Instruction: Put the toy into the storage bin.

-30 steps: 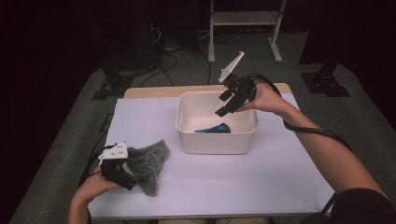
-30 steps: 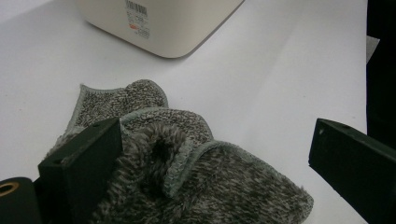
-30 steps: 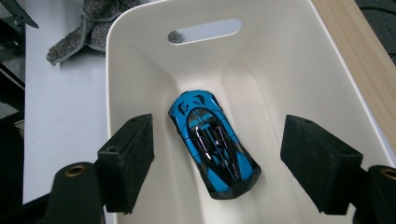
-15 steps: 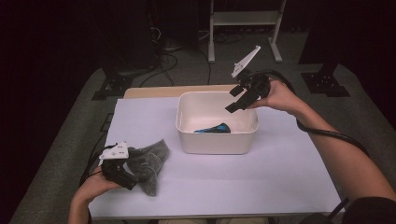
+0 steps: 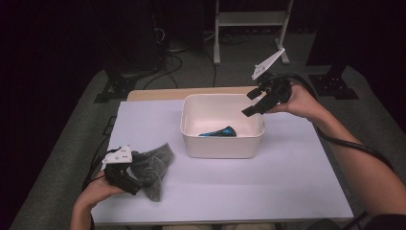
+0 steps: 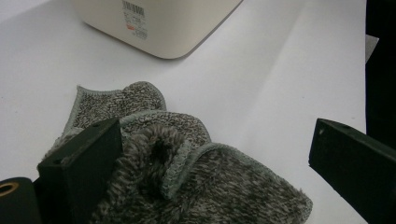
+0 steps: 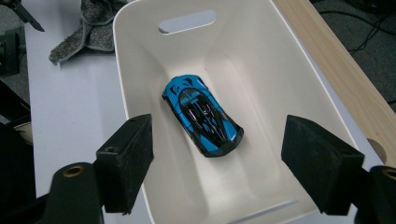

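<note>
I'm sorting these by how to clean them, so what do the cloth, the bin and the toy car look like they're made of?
Grey cloth: looks like fluffy terry or microfibre, with looped pile and a stitched edge.
White bin: probably moulded plastic, smooth and matt, with rounded corners and a handle slot.
Blue toy car: glossy painted shell; metal or plastic is hard to tell.

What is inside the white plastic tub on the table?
Inside the white plastic tub lies one blue toy car, flat on the bottom and clear of the walls. The open right gripper hangs above it, apart from it. The floor directly under the car is covered.
</note>
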